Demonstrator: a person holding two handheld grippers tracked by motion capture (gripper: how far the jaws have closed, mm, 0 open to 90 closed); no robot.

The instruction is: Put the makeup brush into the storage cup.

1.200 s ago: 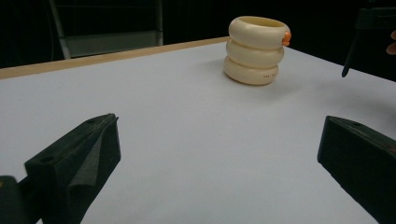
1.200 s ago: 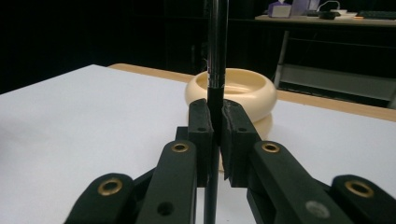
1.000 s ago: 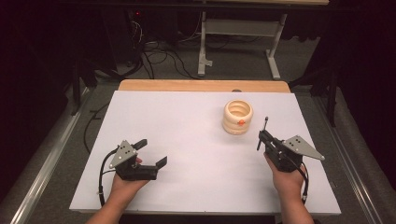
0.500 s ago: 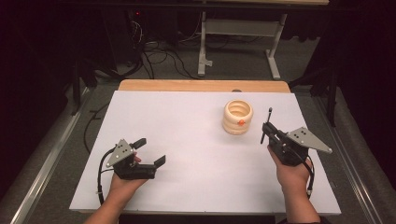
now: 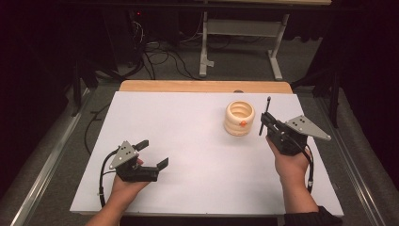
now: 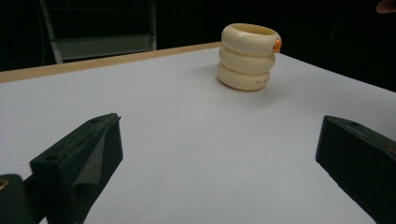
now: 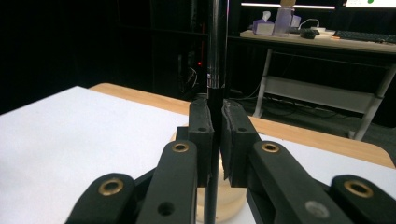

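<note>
My right hand-held gripper (image 5: 267, 123) has its jaws pressed together on a thin black rod with a silvery upper section (image 7: 216, 51), which stands upright between the pads and rises well above them. In the right gripper view the rod also runs down past the jaws. Just beside this hand-held gripper, on its inner side and slightly ahead, sits a cream-coloured stack of three plastic rings with a small orange tab near its top (image 5: 239, 117); it stands upright on the white surface (image 5: 188, 127), close to the rod but not touching it as far as I can tell.

My left hand-held gripper (image 5: 151, 154) rests low over the near part of the surface with its jaws spread wide apart, nothing between them. The ring stack lies well ahead of it, off toward its right jaw.
</note>
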